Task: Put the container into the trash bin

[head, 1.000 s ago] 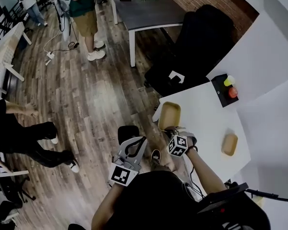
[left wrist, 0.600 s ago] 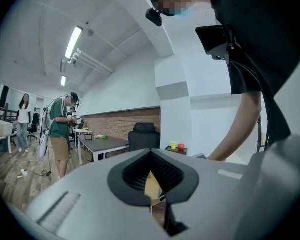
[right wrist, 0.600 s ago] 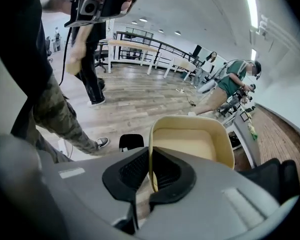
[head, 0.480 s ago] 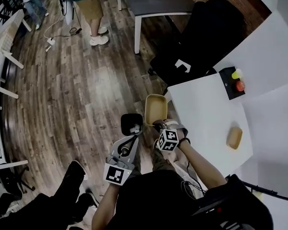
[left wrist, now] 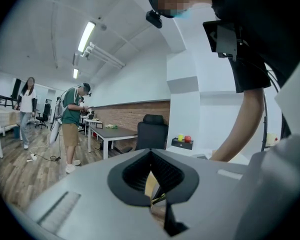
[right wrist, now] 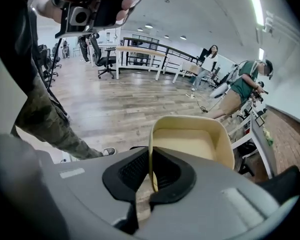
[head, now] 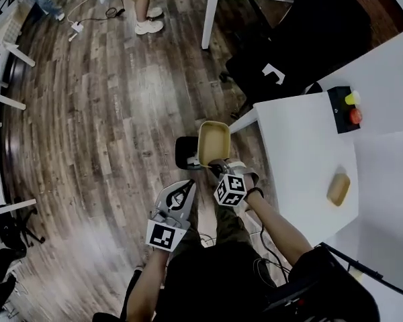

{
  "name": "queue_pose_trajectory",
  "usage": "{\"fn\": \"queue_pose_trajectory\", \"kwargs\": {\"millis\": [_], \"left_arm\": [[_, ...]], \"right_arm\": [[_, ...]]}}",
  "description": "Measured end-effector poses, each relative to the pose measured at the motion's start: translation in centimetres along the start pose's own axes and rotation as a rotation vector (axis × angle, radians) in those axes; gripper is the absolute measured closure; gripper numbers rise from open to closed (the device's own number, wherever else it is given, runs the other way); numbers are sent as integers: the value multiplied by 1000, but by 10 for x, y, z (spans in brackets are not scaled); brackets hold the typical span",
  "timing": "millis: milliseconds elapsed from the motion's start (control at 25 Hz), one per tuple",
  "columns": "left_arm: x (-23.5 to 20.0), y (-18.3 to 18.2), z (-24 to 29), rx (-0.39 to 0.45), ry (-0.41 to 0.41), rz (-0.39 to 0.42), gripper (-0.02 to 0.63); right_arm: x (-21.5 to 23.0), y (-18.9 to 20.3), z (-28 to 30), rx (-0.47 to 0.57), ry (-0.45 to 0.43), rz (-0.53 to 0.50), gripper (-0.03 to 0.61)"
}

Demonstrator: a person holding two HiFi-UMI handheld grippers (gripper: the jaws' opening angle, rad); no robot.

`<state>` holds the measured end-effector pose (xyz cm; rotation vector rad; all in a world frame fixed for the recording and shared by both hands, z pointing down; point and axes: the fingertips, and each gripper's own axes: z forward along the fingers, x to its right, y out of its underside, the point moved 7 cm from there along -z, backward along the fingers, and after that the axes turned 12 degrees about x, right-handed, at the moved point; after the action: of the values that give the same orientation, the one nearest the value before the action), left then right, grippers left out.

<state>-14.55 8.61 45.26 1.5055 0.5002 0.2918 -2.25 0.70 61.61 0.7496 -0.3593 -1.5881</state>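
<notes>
The container (head: 213, 143) is a shallow tan tray. My right gripper (head: 219, 169) is shut on its near rim and holds it off the white table's (head: 302, 159) left edge, tilted over the floor. Just left of it, partly hidden behind it, stands the small black trash bin (head: 185, 151). In the right gripper view the container (right wrist: 190, 139) stands on edge, its rim pinched between the pads of that gripper (right wrist: 150, 181). My left gripper (head: 186, 190) hovers below the bin, jaws together and empty. In the left gripper view that gripper (left wrist: 156, 199) points towards the tray.
A second tan container (head: 338, 188) lies on the white table, and a black box with yellow and red buttons (head: 349, 109) sits at its far edge. A black office chair (head: 302, 45) stands beyond the table. A person's feet (head: 150, 22) are far off on the wooden floor.
The right gripper has carried the container left off the table to beside the black bin. The left gripper has moved along and dropped lower.
</notes>
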Motion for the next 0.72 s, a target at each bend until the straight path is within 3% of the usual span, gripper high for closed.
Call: {"fn": "queue_pose_trajectory", "kwargs": {"millis": [400, 600, 720], "left_arm": [[-14, 77, -8, -14, 16, -63, 618], [-25, 127, -12, -49, -23, -116, 618], [-35, 153, -11, -9, -5, -59, 618]], "right_arm": [[-32, 23, 88, -28, -9, -38, 555], [-43, 45, 133, -35, -18, -38, 555], [-53, 63, 161, -42, -15, -45, 555]]}}
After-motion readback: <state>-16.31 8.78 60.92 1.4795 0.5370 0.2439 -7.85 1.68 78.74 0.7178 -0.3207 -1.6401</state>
